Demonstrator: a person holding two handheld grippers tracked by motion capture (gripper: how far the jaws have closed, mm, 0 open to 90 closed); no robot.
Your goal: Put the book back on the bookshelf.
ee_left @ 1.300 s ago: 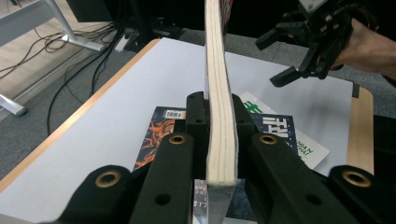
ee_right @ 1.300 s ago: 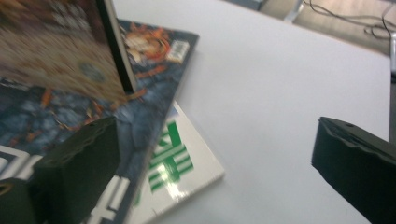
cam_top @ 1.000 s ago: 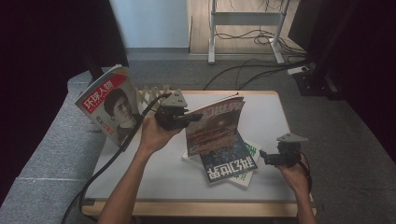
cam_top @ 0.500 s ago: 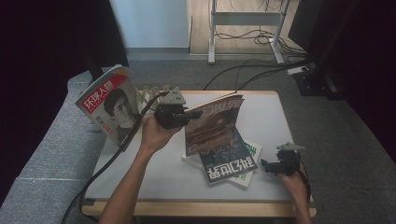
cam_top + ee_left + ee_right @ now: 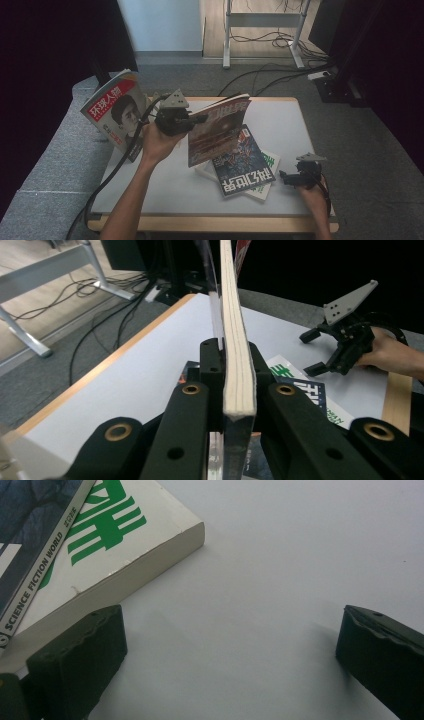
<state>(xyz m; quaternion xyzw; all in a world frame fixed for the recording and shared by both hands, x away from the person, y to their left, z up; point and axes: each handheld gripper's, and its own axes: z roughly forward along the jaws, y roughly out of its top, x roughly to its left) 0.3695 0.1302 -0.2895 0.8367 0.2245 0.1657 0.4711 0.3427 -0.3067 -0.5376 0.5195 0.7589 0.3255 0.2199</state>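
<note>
My left gripper (image 5: 191,120) is shut on the edge of a reddish-brown magazine (image 5: 218,131) and holds it upright above the middle of the table. In the left gripper view both jaws clamp the magazine's pale page block (image 5: 238,330). Beside it, a dark blue magazine (image 5: 242,167) lies flat on a white book with green characters (image 5: 268,165). My right gripper (image 5: 286,178) rests low at the table's front right, open, just right of that stack. In the right gripper view its wide-apart jaws (image 5: 227,655) frame bare table, with the white book's corner (image 5: 125,550) by the left jaw.
A red-banner magazine with a portrait (image 5: 117,112) stands tilted in a rack at the table's left edge. The white table (image 5: 280,120) has a wooden rim. Grey carpet, cables and a metal stand's legs (image 5: 260,45) lie beyond the far edge.
My right gripper has sunk toward the table at the front right. The left gripper has kept still with the magazine in it.
</note>
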